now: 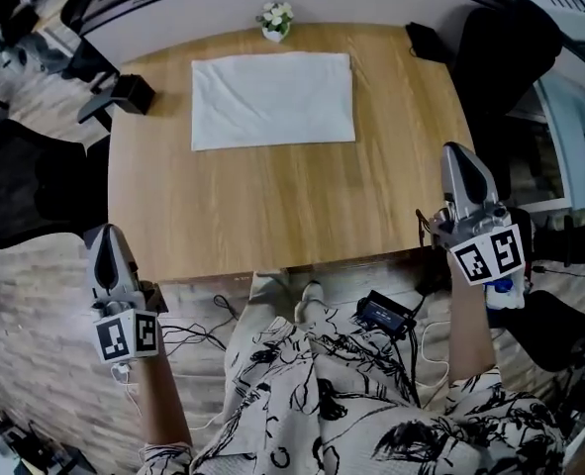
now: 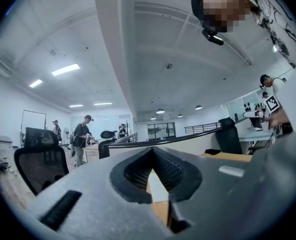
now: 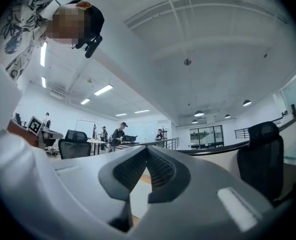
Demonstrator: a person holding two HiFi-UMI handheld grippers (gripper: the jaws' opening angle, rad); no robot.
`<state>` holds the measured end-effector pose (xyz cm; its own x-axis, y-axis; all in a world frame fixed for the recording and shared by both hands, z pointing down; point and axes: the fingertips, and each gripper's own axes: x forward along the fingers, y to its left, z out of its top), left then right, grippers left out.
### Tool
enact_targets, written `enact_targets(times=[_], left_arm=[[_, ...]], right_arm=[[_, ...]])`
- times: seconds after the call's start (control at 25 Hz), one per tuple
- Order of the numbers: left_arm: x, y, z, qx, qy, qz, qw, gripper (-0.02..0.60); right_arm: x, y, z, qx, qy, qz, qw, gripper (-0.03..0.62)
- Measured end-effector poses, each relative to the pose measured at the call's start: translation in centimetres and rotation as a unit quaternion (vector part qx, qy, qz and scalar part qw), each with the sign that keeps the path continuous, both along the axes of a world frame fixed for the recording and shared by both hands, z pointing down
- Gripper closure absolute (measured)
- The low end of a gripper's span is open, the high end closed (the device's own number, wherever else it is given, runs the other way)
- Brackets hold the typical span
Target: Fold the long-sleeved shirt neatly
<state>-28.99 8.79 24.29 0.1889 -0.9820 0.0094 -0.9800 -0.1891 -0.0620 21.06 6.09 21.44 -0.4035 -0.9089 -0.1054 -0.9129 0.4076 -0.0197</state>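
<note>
White long-sleeved shirt (image 1: 272,101), folded into a flat rectangle, lies on the wooden counter (image 1: 272,206) toward 12 o'clock, with its long sides parallel to the far edge. A small potted plant (image 1: 275,20) stands just beyond it at 12 o'clock. A black object (image 1: 429,41) sits near the counter's 1 o'clock corner. My left gripper (image 1: 103,234) is off the counter at 8 o'clock, well apart from the shirt. Its jaws are closed, the ribbed pads (image 2: 165,169) meet at the tip and nothing is between them. My right gripper (image 1: 460,152) is by the counter's 4 o'clock corner, with its jaws likewise pressed together and empty. A black chair (image 1: 25,196) stands at 9 o'clock, beside the counter.
</note>
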Motion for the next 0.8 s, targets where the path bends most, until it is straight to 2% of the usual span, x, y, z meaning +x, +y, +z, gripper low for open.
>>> enact_targets(times=[0.16,0.32,0.56,0.68,0.8], left_arm=[[0.4,2.7,0.5,-0.002,-0.013,-0.014,0.9998,0.581],[0.1,4.5,-0.2,-0.012,-0.033,-0.045,0.9984,0.581],[-1.3,8.5,-2.5,0.002,-0.001,-0.060,0.9982,0.578],[-1.8,10.3,-2.8,0.016,0.019,-0.040,0.9989,0.578],[-2.4,11.4,-3.2,0.022,0.020,-0.023,0.9993,0.578]], right_arm=[[1.4,1.8,-1.1,0.016,0.003,0.005,1.000,0.582],[3.2,3.7,-1.8,0.025,0.008,0.024,0.999,0.582],[4.3,9.1,-3.5,0.025,0.021,0.063,0.998,0.582],[3.9,11.7,-3.6,0.024,0.021,0.085,0.996,0.582],[3.3,13.8,-3.2,0.021,0.029,0.111,0.993,0.582]])
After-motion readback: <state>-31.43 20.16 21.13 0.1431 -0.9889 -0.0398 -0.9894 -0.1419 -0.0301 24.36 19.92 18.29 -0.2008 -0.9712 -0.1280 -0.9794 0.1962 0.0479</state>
